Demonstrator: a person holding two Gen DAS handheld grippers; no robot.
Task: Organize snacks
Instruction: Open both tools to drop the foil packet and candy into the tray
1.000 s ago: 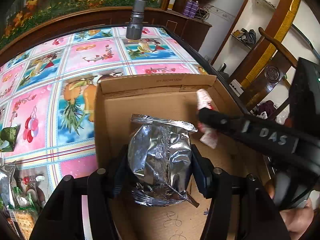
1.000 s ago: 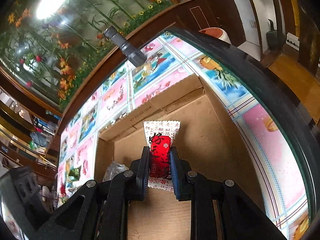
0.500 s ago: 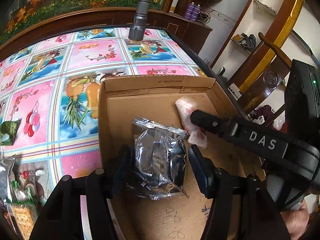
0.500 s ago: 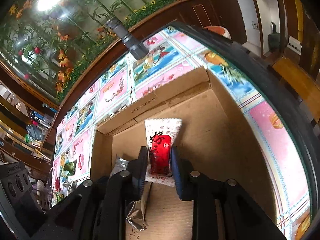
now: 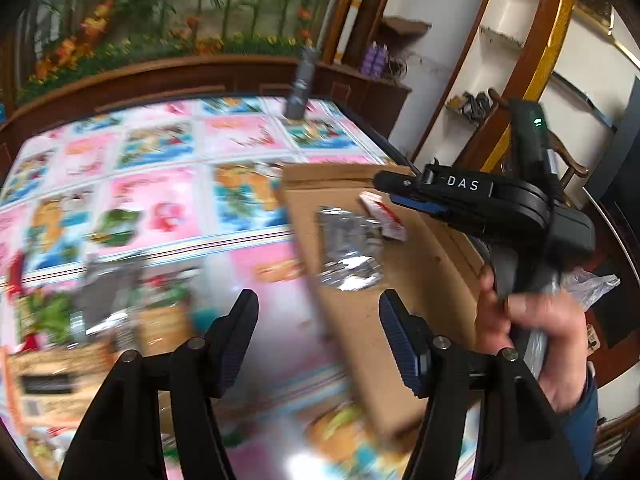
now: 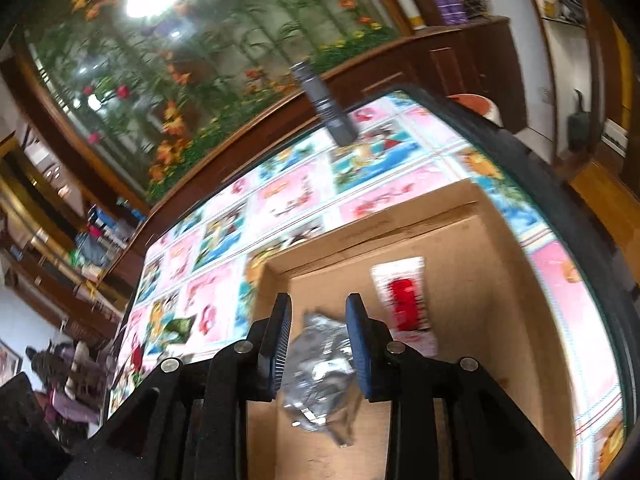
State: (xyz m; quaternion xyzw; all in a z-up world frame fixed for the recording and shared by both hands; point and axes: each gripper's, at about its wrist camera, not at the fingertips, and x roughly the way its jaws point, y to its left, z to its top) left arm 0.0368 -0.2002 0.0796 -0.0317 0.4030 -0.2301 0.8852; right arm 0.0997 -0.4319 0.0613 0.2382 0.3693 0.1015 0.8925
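My left gripper is spread wide with nothing between its fingers, hanging above the patterned counter just left of the cardboard box. The view from it is heavily blurred. My right gripper is also released, fingers apart and empty, hovering over the box's interior; from the left wrist camera I see it reaching in over the far right side of the box, with my right hand wrapped around its handle.

Both snacks lie on the box floor. The silver foil bag sits toward the left side, crumpled, seen through the gap of my right gripper. The red-and-white packet lies just beside it to the right, nearer the far wall; I cannot tell whether the two touch.

More snack packets sit in a blurred heap on the counter at the left, well apart from the box. A grey flashlight stands at the counter's far edge.
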